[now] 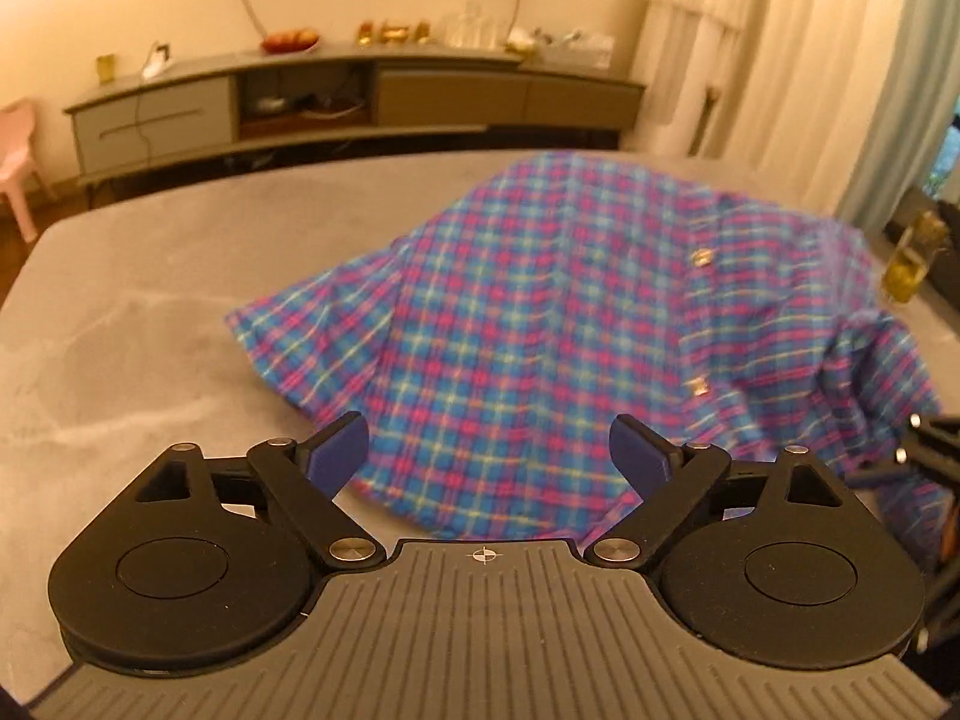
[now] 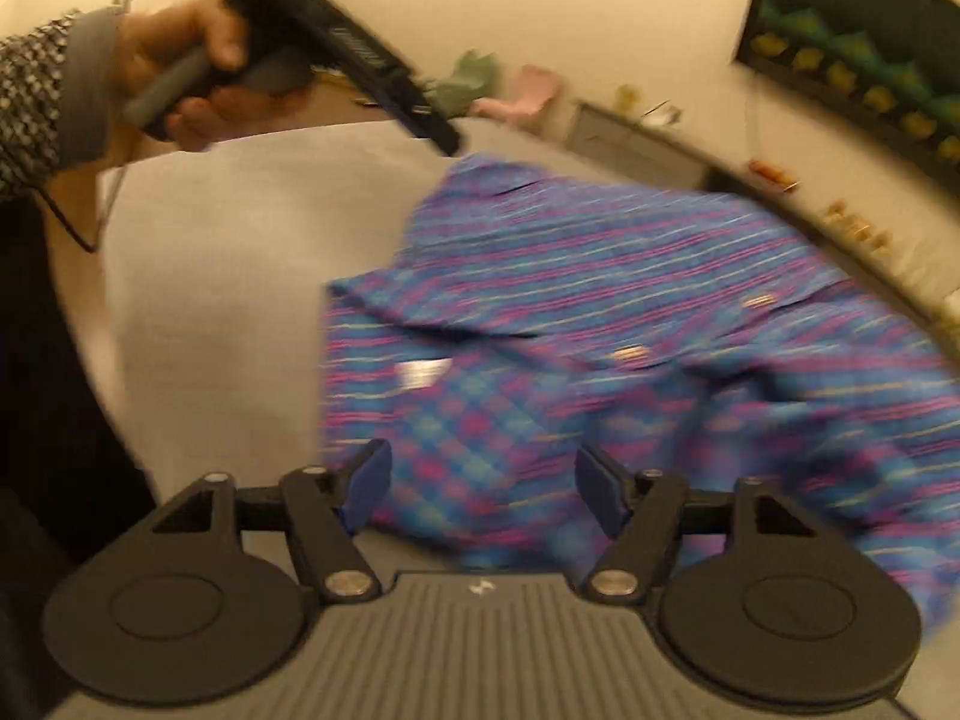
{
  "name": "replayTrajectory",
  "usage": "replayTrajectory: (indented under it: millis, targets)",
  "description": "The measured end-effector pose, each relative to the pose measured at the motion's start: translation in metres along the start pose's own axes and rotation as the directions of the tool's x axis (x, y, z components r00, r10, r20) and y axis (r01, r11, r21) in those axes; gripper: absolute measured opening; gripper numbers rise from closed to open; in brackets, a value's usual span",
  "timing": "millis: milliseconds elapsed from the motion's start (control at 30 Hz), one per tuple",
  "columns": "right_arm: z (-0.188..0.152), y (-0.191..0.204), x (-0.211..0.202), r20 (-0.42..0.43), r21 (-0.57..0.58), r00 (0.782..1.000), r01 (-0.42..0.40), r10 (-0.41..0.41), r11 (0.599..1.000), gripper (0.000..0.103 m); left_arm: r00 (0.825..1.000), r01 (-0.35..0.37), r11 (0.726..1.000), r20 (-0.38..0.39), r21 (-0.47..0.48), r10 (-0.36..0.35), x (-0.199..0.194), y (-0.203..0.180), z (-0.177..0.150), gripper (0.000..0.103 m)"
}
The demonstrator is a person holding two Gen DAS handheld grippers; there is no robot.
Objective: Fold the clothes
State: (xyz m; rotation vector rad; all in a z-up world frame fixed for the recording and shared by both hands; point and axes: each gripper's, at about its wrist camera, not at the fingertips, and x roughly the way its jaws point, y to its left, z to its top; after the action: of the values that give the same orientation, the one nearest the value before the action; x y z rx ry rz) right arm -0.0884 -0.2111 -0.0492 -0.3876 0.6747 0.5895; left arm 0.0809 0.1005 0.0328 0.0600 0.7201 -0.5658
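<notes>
a soft, light blue-and-pink plaid cotton shirt (image 1: 540, 312) is rumpled on the grey desk (image 1: 150, 300); its hem edge is best pinched. left tongs (image 1: 487, 450) and right tongs (image 2: 483, 486) are held apart, empty.

Warm-lit room: a long low sideboard (image 1: 360, 96) against a cream wall (image 1: 120, 0), pale curtains (image 1: 750, 30) beside it.

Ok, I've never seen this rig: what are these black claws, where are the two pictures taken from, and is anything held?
Each picture comes from a camera riding on a hand-held gripper, looking out along its two blue-tipped fingers. One shows the left gripper, the other the right gripper. The right view also catches the person's hand holding the left tool. A plaid shirt lies crumpled on a grey table. Both grippers are open and hold nothing. The right view is blurred.
</notes>
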Motion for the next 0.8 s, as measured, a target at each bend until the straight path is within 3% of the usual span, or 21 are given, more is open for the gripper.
replayTrajectory:
  millis: [33, 100, 167, 200, 300, 467, 533, 600, 700, 733, 800]
  targets:
    - [-0.001, 0.003, 0.008, -0.008, -0.01, 1.0, 0.003, -0.003, 1.0, 0.081, 1.0, -0.006, 1.0, -0.009, -0.003, 0.006, 0.004, 0.002, -0.002, 0.082]
    - [0.003, 0.003, 0.016, -0.006, 0.02, 1.0, -0.009, 0.009, 1.0, 0.075, 1.0, -0.017, 1.0, -0.027, -0.007, 0.017, 0.013, 0.004, -0.005, 0.081]
    - [0.013, 0.011, 0.01, -0.026, 0.026, 1.0, -0.013, 0.014, 1.0, 0.01, 1.0, -0.018, 1.0, 0.017, 0.015, 0.017, 0.0, 0.003, -0.003, 0.081]
    - [0.017, 0.007, 0.003, -0.007, 0.013, 1.0, 0.012, -0.012, 1.0, 0.007, 0.999, -0.016, 0.999, 0.038, 0.041, 0.014, -0.008, 0.001, -0.004, 0.082]
    - [0.037, -0.019, -0.027, 0.09, 0.065, 0.993, 0.068, -0.074, 0.996, 0.006, 0.995, -0.011, 0.992, 0.104, 0.124, -0.002, -0.028, -0.002, -0.007, 0.083]
    - [0.068, -0.117, -0.064, 0.215, 0.377, 0.97, 0.026, -0.114, 0.926, 0.006, 0.985, 0.044, 0.965, 0.151, 0.258, -0.085, -0.037, -0.021, -0.013, 0.088]
    - [0.066, -0.146, -0.067, 0.238, 0.434, 0.966, -0.015, -0.098, 0.901, 0.006, 0.984, 0.038, 0.931, 0.148, 0.362, -0.098, -0.029, -0.042, -0.019, 0.088]
    - [0.061, -0.158, -0.068, 0.257, 0.422, 0.965, -0.055, -0.062, 0.905, 0.006, 0.985, 0.001, 0.881, 0.153, 0.472, -0.084, -0.017, -0.065, -0.024, 0.088]
    - [0.053, -0.158, -0.062, 0.271, 0.378, 0.962, -0.068, -0.041, 0.923, 0.006, 0.965, -0.189, 0.787, 0.259, 0.588, 0.039, 0.014, -0.091, -0.025, 0.088]
    - [0.051, -0.157, -0.061, 0.273, 0.367, 0.961, -0.072, -0.033, 0.928, 0.006, 0.96, -0.216, 0.77, 0.275, 0.601, 0.054, 0.02, -0.094, -0.023, 0.088]
    - [0.047, -0.153, -0.061, 0.282, 0.35, 0.959, -0.088, -0.015, 0.933, 0.006, 0.96, -0.216, 0.761, 0.275, 0.612, 0.051, 0.031, -0.096, -0.018, 0.088]
